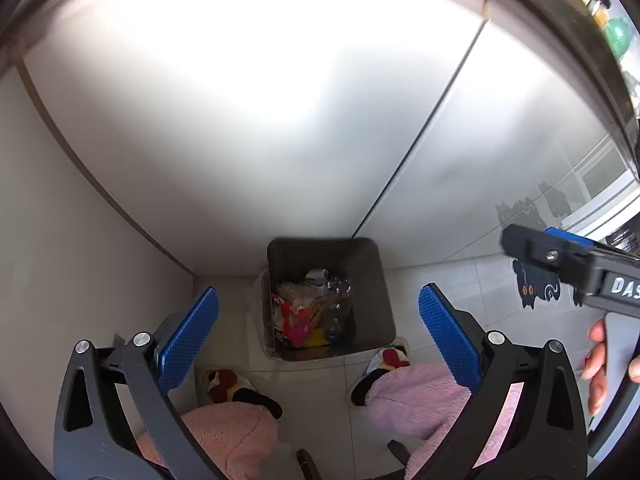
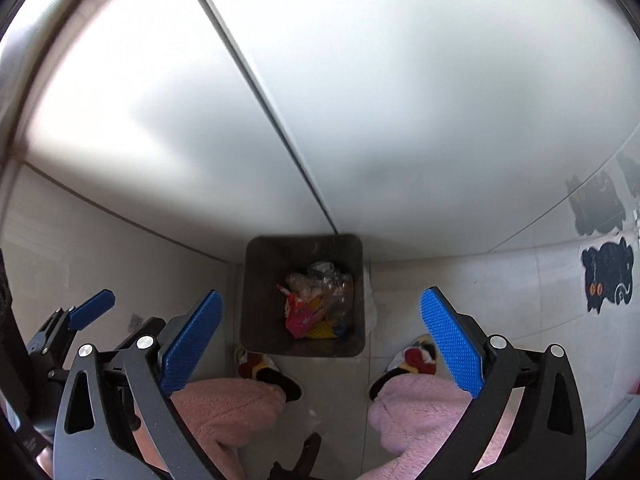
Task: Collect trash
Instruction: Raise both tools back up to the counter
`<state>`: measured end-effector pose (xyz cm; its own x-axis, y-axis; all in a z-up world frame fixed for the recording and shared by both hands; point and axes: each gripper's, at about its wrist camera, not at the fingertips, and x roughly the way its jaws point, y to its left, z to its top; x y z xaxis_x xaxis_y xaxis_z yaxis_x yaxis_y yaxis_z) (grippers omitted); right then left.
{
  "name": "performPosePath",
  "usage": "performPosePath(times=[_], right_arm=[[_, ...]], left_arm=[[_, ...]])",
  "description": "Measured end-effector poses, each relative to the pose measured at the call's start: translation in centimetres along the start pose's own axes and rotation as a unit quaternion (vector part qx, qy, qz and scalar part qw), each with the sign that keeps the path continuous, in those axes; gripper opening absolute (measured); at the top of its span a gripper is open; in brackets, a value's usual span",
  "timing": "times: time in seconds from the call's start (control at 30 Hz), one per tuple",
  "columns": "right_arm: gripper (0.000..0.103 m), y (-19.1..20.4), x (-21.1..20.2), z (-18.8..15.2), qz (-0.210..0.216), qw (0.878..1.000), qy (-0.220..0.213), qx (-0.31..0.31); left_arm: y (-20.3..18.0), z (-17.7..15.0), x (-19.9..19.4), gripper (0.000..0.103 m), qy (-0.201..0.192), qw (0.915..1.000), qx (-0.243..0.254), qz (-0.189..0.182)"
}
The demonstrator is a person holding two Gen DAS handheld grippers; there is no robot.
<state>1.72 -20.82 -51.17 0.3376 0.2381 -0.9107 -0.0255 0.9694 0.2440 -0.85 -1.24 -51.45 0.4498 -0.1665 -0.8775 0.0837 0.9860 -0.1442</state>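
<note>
A dark grey square trash bin [image 1: 372, 280] stands on the tiled floor against white cabinet doors, also in the right wrist view [image 2: 256, 280]. It holds trash [image 1: 312, 312]: clear crumpled plastic bottles, a pink wrapper and yellow packaging, also seen in the right wrist view [image 2: 316, 304]. My left gripper [image 1: 318, 330] is open and empty, held high over the bin. My right gripper [image 2: 320, 332] is open and empty, also above the bin. The right gripper shows at the right edge of the left wrist view [image 1: 560, 256]; the left gripper's pad shows at the left of the right wrist view [image 2: 90, 308].
The person's legs in pink fleece trousers [image 1: 236, 436] and patterned slippers [image 1: 232, 384] stand just before the bin. White cabinet doors [image 1: 260, 120] rise behind it, a side wall [image 1: 60, 260] at left. A black cat-shaped mat [image 2: 606, 276] lies on the floor at right.
</note>
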Motion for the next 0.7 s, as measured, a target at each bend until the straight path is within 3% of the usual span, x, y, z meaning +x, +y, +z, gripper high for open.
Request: performPosePath(times=[0.4,0.7], right_arm=[[0.1,0.7,-12.9,0.7,0.005,0.992,-0.117,-0.042],[0.1,1.1,-19.2,5.2,0.014,0.982,-0.18,-0.056]], left_arm=[[-2.2,3.1,-10.0,0.095,-0.089,0.9958,0.02,0.0],[-2.2,9.0,-16.0,0.095,-0.137,0.9901,0.031,0.011]])
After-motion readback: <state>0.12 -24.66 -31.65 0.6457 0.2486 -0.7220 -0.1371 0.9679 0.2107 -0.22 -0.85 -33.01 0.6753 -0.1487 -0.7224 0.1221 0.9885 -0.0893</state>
